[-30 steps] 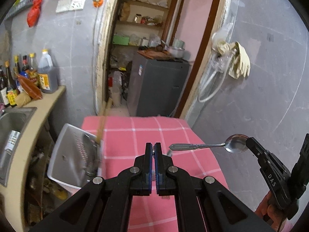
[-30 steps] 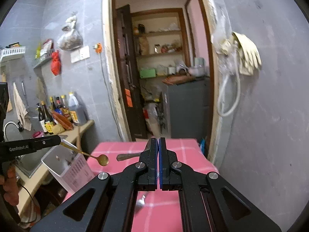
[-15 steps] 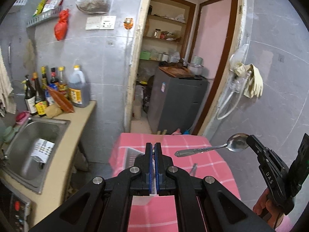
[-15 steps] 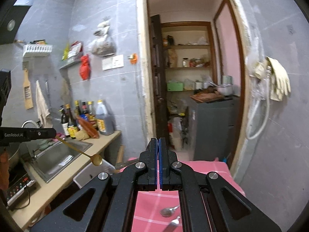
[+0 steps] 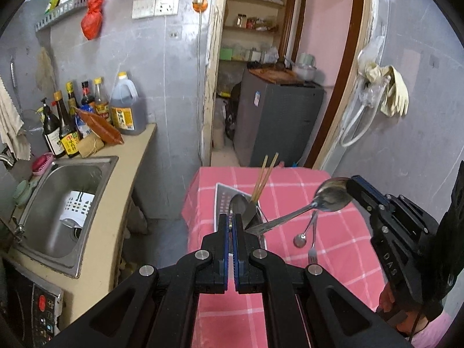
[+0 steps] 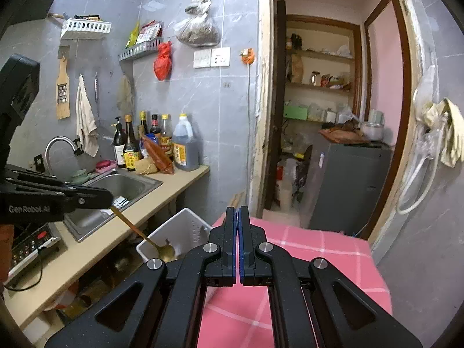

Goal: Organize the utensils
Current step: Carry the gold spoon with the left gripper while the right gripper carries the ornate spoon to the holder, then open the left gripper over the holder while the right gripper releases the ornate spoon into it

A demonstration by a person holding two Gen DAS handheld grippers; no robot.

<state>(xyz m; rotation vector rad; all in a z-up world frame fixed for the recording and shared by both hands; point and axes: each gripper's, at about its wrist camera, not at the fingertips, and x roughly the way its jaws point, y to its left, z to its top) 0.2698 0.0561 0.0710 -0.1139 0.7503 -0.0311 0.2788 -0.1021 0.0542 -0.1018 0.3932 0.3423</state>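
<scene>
Your left gripper (image 5: 231,223) pinches a slim golden spoon (image 6: 162,250) and your right gripper (image 6: 237,217) a silver steel spoon (image 5: 330,195) by its bowl, both apparently poised for dropping into the white plastic basket (image 6: 185,226).

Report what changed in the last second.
The silver spoon in the right gripper tipped its handle down toward the basket; the left gripper brought the gold spoon over it. Both grippers stayed shut on their spoons.

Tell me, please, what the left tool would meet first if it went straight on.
Probably the white basket, led by the spoon that the left tool holds; depth is unclear.
</scene>
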